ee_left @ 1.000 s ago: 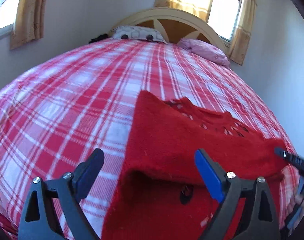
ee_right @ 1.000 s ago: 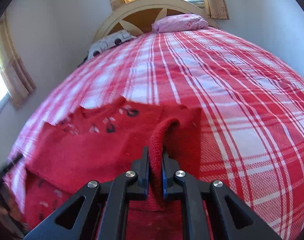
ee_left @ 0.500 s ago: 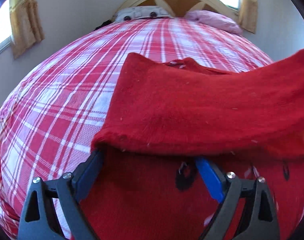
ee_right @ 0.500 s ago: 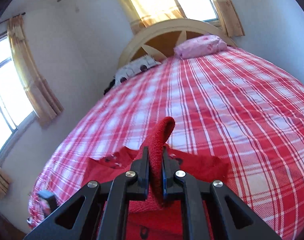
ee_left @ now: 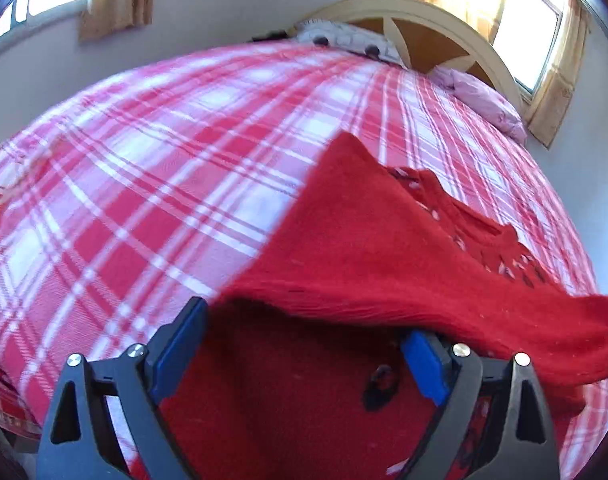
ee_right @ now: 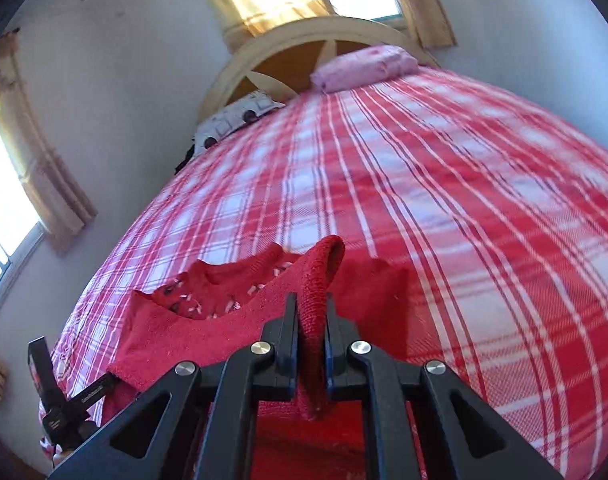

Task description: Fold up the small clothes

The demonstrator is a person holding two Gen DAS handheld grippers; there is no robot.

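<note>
A small red knit sweater (ee_left: 376, 240) with a white and black pattern lies on the red plaid bed; it also shows in the right wrist view (ee_right: 208, 320). My right gripper (ee_right: 310, 332) is shut on its ribbed sleeve cuff (ee_right: 322, 276), holding the sleeve lifted across the sweater's body. In the left wrist view that sleeve (ee_left: 484, 320) hangs as a band over the sweater. My left gripper (ee_left: 304, 344) is open, its blue pads on either side of the fabric just under the lifted sleeve, gripping nothing.
The red and white plaid bedspread (ee_left: 144, 160) covers the whole bed. A pink pillow (ee_right: 364, 66) and a white patterned pillow (ee_right: 236, 114) lie by the cream headboard (ee_right: 304, 36). Walls and curtained windows stand close around the bed.
The right gripper has carried the sleeve up and across the sweater's body. The left gripper has stayed open and shifted under the lifted sleeve.
</note>
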